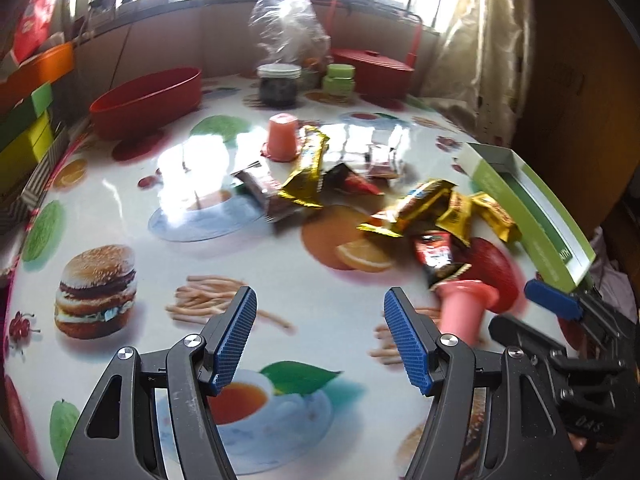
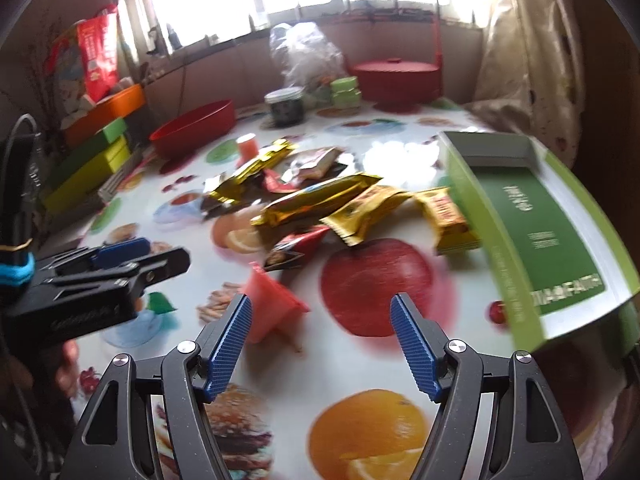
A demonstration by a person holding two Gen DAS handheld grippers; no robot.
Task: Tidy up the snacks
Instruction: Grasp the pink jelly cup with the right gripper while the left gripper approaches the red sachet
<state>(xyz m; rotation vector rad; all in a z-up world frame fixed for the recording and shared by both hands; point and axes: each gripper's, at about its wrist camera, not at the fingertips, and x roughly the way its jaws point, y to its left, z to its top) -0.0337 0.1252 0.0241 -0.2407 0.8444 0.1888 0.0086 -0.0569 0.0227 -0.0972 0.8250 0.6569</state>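
Several gold and red snack packets (image 1: 420, 208) (image 2: 320, 200) lie scattered mid-table. A pink jelly cup (image 1: 464, 312) (image 2: 272, 308) lies on its side near the front; another (image 1: 282, 136) (image 2: 246, 146) stands upside down farther back. A green open box (image 1: 532, 208) (image 2: 532, 220) sits at the right edge. My left gripper (image 1: 320, 340) is open and empty above the tablecloth; it also shows in the right wrist view (image 2: 132, 256). My right gripper (image 2: 322, 344) is open and empty, just short of the lying cup; in the left wrist view (image 1: 556, 304) its state is unclear.
A red bowl (image 1: 148, 100) (image 2: 196, 128) stands at the back left, a red lidded pot (image 1: 376, 68) (image 2: 396, 76) at the back right. A dark jar (image 1: 278, 84), green tubs (image 1: 340, 78) and a plastic bag (image 1: 288, 28) stand between. Stacked boxes (image 1: 28, 128) line the left edge.
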